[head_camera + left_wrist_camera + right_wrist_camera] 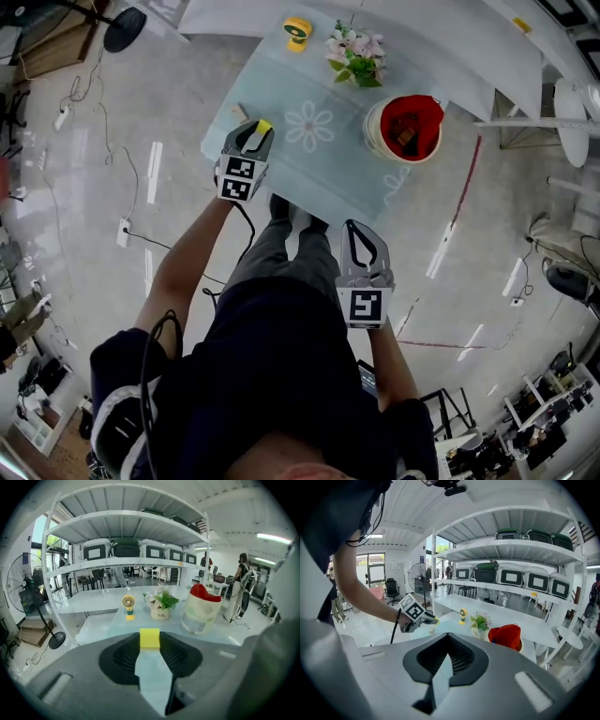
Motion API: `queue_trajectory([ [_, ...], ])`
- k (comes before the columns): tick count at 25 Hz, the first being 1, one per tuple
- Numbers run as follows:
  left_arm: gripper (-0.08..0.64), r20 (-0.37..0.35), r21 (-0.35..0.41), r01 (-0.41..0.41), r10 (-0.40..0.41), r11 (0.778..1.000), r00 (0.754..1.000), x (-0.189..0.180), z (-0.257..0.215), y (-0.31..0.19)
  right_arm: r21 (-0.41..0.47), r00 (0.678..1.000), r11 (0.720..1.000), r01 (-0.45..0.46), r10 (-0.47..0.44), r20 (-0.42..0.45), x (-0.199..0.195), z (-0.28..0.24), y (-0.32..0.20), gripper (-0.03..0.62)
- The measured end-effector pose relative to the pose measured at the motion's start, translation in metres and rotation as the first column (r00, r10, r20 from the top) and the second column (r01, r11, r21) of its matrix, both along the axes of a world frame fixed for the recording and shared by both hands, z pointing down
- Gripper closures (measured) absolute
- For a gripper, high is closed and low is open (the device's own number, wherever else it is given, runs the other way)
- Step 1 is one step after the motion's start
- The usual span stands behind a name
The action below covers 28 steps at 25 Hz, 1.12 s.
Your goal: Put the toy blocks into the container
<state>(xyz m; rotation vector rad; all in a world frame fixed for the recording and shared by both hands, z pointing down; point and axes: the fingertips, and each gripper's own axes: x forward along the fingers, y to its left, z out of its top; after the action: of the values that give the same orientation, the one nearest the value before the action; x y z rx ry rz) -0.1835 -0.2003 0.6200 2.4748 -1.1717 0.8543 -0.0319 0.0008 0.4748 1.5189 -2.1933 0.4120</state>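
Fingers: left gripper (251,139) clamps yellow block (150,638) | right gripper (448,656) together | head view alone shows blocks (405,132) inside container (437,120)

Head view sits above the person and faces steeply down, taking in the table (281,98), container (405,128), left gripper (257,133) and right gripper (362,240) from well off. Left gripper view rides near the table edge, facing across it toward the shelving (126,522). Right gripper view sits farther back, facing the same table; all three share the container.

Table (281,103) — small yellow fan (297,33) near potted flowers (356,58), far edge.
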Motion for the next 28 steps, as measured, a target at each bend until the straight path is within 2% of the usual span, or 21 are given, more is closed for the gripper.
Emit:
queue_trajectory([
  [4, 0.423, -0.031, 0.023, -0.052, 0.053, 0.998, 0.998, 0.023, -0.036, 0.008, -0.007, 0.999, 1.000, 0.011, -0.012, -0.032, 0.008, 0.001, 0.008, 0.592],
  [12, 0.423, -0.094, 0.050, -0.168, 0.172, 0.984, 0.981, 0.081, -0.086, 0.022, -0.001, 0.997, 0.997, -0.071, 0.071, 0.003, 0.025, 0.001, 0.019, 0.592],
  [21, 0.423, -0.113, 0.101, -0.284, 0.294, 0.954, 0.949, 0.142, -0.114, 0.030, 0.001, 0.993, 0.993, -0.122, 0.122, 0.009, 0.043, 0.003, 0.036, 0.592],
  [28, 0.423, -0.102, 0.129, -0.382, 0.395, 0.915, 0.913, 0.197, -0.122, 0.036, -0.004, 0.989, 0.989, -0.147, 0.147, 0.009, 0.052, 0.004, 0.046, 0.592],
])
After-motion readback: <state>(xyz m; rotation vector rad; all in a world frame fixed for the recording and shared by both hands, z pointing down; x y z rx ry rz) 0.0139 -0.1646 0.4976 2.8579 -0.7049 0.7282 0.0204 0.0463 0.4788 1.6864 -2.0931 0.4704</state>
